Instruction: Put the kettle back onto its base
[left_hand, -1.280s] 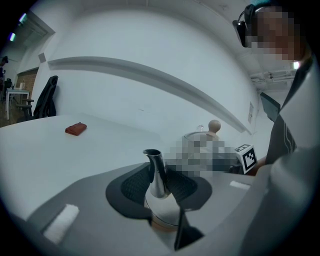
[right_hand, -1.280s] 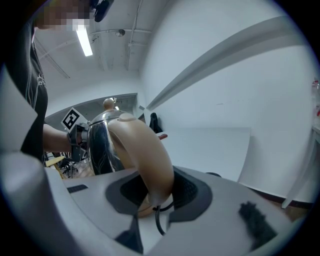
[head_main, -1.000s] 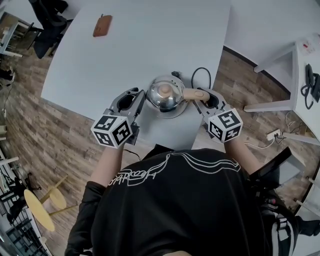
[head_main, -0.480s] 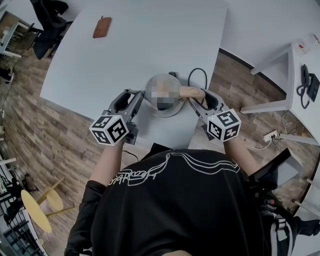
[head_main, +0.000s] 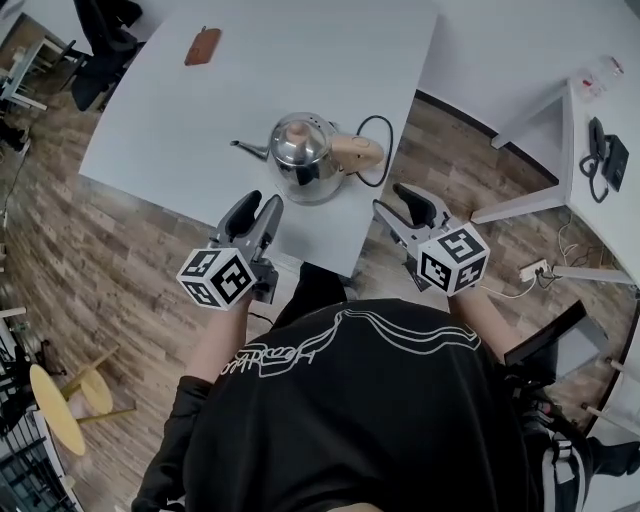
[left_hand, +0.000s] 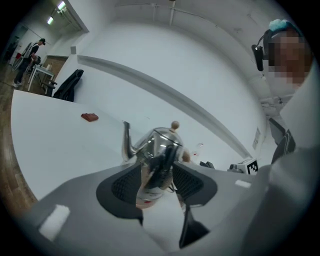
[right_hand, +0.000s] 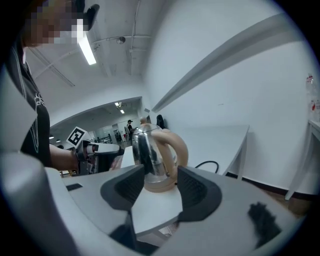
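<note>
In the head view the kettle (head_main: 303, 157) sat on its base (head_main: 318, 194) on the white table (head_main: 180, 110). The left gripper (head_main: 260, 203) and the right gripper (head_main: 396, 199) were both near the kettle but clear of it, on the side nearest the person. In the left gripper view the jaws were opening, already wide, with nothing between them and the kettle standing beyond their tips. In the right gripper view the jaws were likewise opening wide and empty, the kettle's beige handle facing them from just beyond.
</note>
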